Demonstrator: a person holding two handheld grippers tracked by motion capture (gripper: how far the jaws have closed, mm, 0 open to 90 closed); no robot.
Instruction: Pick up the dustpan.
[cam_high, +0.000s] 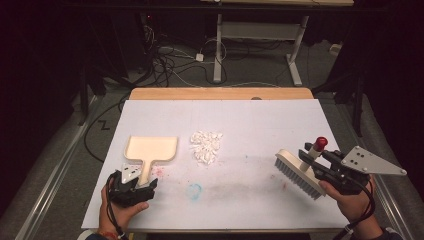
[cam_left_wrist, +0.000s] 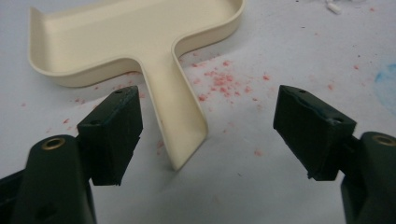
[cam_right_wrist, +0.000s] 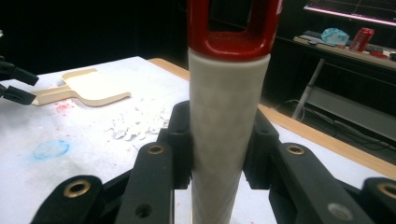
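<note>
The work in hand looks like sweeping up the pile of white scraps with brush and dustpan, and it stands at the pick-up step — one tool is gripped, the other not yet.

The right gripper has its jaws clamped on the white handle of the brush, just below the red cap; the right gripper view shows both pads pressed against the handle. The brush hangs well to the right of the scraps, bristles turned down and toward the table, seemingly just above it, though the high view is too coarse to be sure.

The dustpan lies flat just left of the scraps, its handle pointing toward the person. The left gripper sits at the end of that handle with its jaws wide apart and nothing between the pads: the handle tip lies between and below them, nearer one finger, untouched.

Next, I judge, the left gripper must drop a little, centre on the handle and close — then bring the pan's open edge up against the scraps so the brush can sweep them in from the right.
</note>
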